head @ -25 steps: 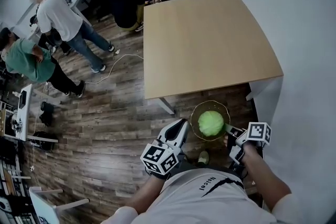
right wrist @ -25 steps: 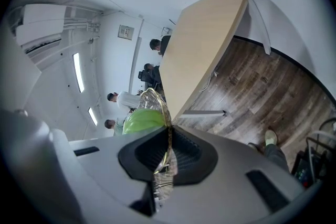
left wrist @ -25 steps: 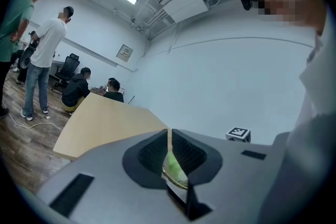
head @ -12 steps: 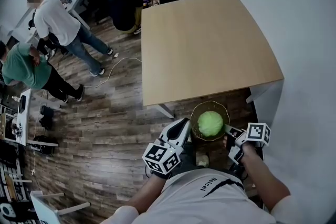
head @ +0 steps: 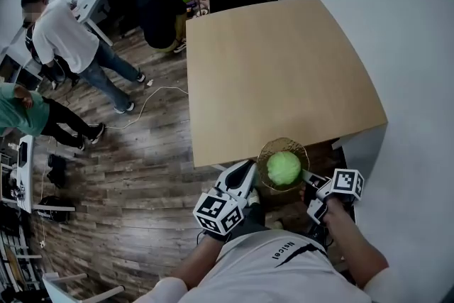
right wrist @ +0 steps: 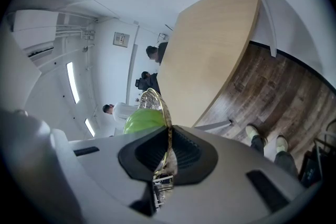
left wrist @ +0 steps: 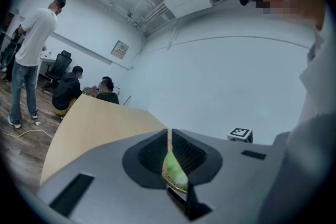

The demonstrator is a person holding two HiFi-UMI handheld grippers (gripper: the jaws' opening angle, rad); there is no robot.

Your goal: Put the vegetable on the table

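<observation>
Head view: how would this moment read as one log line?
holding | round green cabbage in clear gold-rimmed bowl | left gripper, right gripper shut on bowl rim | bowl at near edge of light wooden table

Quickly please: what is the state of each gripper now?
Left gripper: shut on the gold-rimmed round clear bowl holding a green cabbage.
Right gripper: shut on the same bowl's rim.
</observation>
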